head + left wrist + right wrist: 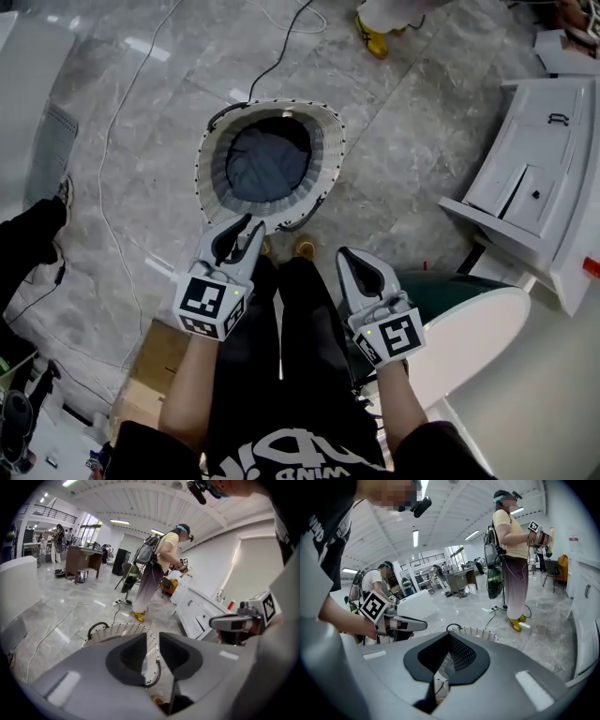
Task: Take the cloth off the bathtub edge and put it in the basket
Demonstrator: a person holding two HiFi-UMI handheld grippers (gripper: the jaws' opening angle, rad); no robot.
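A grey-blue cloth (267, 164) lies inside the round white woven basket (211, 159) on the marble floor, straight ahead of my legs. My left gripper (246, 230) hovers just short of the basket's near rim; its jaws stand a little apart with nothing between them. In the left gripper view that gap (153, 637) frames the basket rim (117, 630). My right gripper (352, 258) is further right and back, over my thigh, its fingertips together and empty. In the right gripper view the basket (476, 632) shows beyond the right gripper's tips (450, 637).
A white cabinet (539, 178) stands at the right. Below it is a rounded white and green tub edge (469, 328). Cables (122, 122) run over the floor at left. A cardboard box (155, 361) lies by my left leg. Another person (159, 569) stands beyond the basket.
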